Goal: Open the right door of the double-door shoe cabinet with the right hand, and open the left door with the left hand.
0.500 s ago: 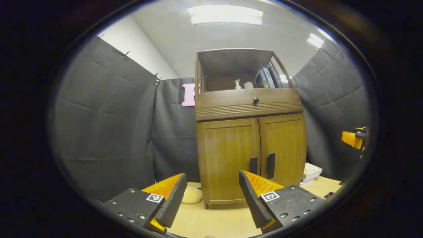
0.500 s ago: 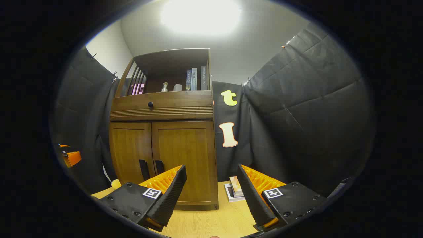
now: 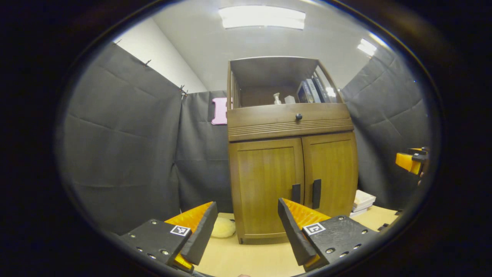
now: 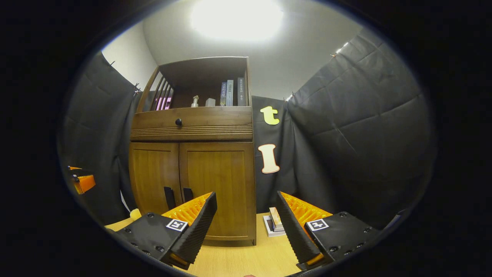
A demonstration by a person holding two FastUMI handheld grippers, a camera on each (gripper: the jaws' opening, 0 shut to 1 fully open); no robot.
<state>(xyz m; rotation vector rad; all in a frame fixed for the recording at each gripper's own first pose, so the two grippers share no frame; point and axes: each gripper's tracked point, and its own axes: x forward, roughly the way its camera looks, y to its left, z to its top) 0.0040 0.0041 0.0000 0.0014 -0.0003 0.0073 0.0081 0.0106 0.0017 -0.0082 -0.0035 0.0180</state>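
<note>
Book spines on shoe cabinet — lettering unreadable.

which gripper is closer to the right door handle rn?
Hard to call; neither is at it. The right door handle sits just beyond the right gripper, toward its left finger. From the left gripper, it sits up-right. Both are open, short of the cabinet.

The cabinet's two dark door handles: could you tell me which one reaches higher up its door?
The right door's handle does. In the left gripper view its top sits above that of the left door's handle, which is shorter; their lower ends are hidden.
</note>
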